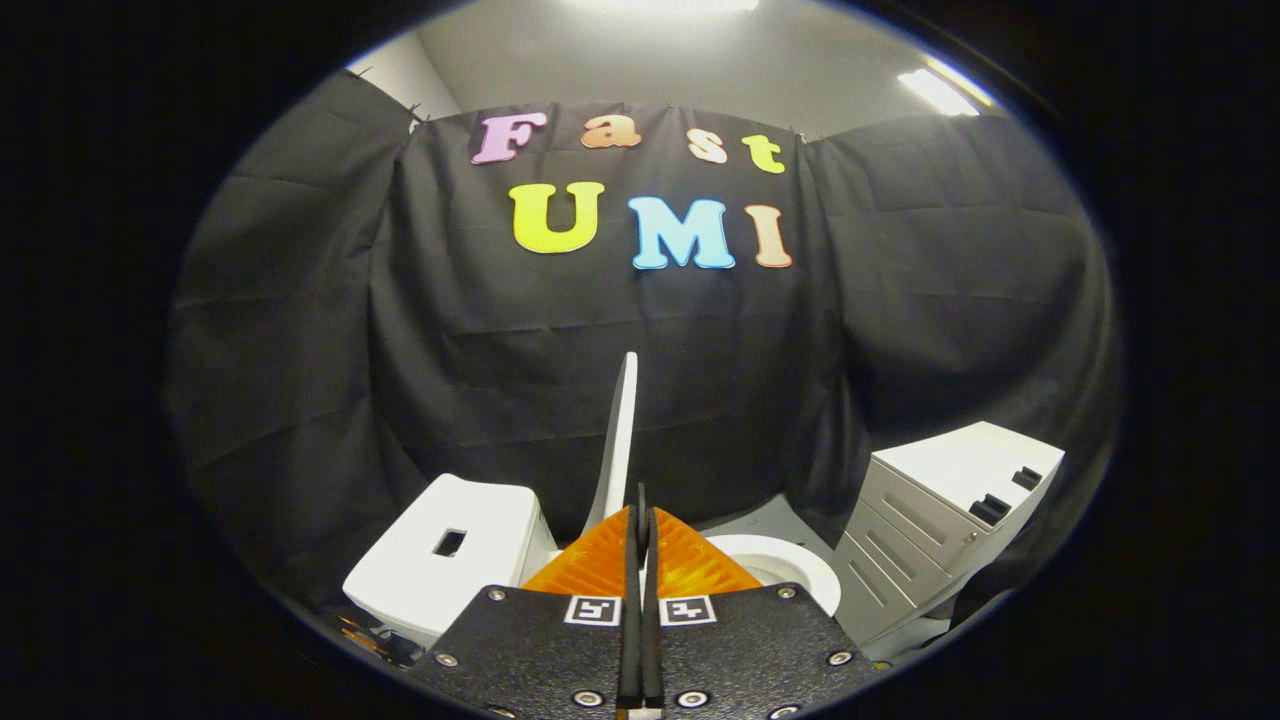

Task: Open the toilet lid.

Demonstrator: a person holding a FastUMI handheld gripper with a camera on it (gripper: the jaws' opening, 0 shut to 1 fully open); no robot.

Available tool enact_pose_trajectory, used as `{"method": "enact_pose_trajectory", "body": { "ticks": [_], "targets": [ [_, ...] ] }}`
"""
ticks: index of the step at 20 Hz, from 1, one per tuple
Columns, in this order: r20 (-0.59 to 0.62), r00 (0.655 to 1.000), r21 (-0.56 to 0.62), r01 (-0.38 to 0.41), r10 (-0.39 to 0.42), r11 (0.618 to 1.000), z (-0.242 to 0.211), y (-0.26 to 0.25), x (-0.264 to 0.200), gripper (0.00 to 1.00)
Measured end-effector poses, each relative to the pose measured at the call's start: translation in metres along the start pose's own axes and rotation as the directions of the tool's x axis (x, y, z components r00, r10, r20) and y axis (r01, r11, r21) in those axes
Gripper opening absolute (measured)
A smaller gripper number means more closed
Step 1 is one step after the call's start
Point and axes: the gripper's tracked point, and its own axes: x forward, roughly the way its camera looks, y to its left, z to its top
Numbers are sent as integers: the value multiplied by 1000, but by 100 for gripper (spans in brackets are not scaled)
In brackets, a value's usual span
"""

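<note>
I see my gripper (641, 520) with its fingers pressed together, seemingly on the lower edge of the toilet lid (620, 440), which stands nearly upright just ahead, beside the tank (450, 560).

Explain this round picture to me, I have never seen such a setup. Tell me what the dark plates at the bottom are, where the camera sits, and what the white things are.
The camera rides on a hand-held two-finger gripper that a person carries; it looks forward along the fingers. The dark plates with screws and square markers at the bottom are the gripper's own body. The two fingers stand pressed together, with nothing visibly between them.

Just beyond them a thin white toilet lid stands upright, seen edge-on, so it looks already raised. Beside it are the white boxy toilet tank and the white round toilet bowl rim. Further off stands a white drawer cabinet with dark handles. A black cloth wall closes the booth behind.
</note>
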Motion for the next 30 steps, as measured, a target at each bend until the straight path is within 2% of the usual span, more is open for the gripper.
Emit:
{"method": "enact_pose_trajectory", "body": {
  "ticks": [6,17,22,30],
  "targets": [
    [22,999,5,-25,25,1000,3,26,-3,0],
    [44,995,-155,-77,84,985,2,102,-11,0],
    [37,988,-244,-134,148,960,-6,146,-15,0],
    [49,986,-322,-133,157,937,-16,171,-17,0]
  ]
}}
